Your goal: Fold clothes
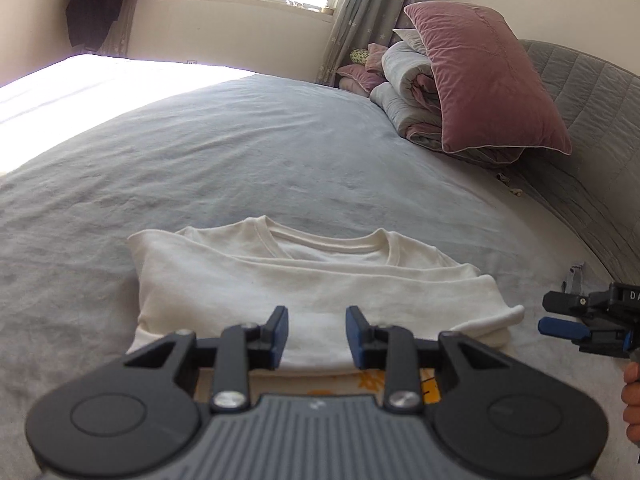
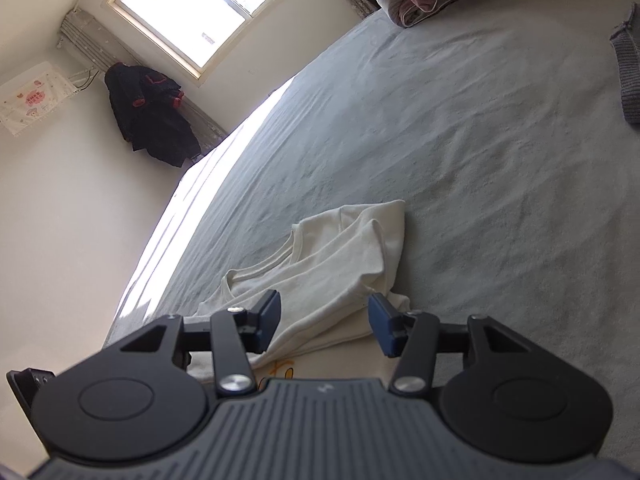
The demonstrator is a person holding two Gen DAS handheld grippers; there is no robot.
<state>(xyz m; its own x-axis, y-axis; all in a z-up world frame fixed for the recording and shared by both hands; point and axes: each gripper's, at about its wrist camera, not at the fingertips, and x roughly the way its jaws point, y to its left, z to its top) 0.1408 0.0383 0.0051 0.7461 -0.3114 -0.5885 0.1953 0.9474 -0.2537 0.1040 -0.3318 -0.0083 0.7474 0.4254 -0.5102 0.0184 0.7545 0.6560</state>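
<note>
Two grippers hover over one folded white shirt (image 1: 304, 280) that lies on a grey bedspread (image 1: 240, 152). In the left wrist view the shirt sits in the lower middle of the frame, its neckline toward the top and its sleeves folded across the body; a strip of yellow-printed fabric (image 1: 320, 388) peeks out at the bottom, just beneath the shirt's near edge. The left gripper (image 1: 317, 336) fills the bottom of that frame, its blue-padded jaws parted with nothing between them — the pads stand above the shirt's near edge and pinch no cloth. At the right edge of the same frame the right gripper (image 1: 560, 326) shows from the side, with part of a hand (image 1: 632, 390) below it.

In the right wrist view the right gripper (image 2: 324, 326) stands with its jaws apart over the shirt's near corner (image 2: 320, 276) — nothing is clamped. The shirt lies in the lower centre there, tilted with the frame.

Purple pillow (image 1: 484, 76) and rolled quilt (image 1: 404, 92) are stacked at the upper right of the left view, well apart from the shirt. A window (image 2: 192, 4) glares at the upper left of the right view, with a dark coat (image 2: 152, 116) hanging below it.
</note>
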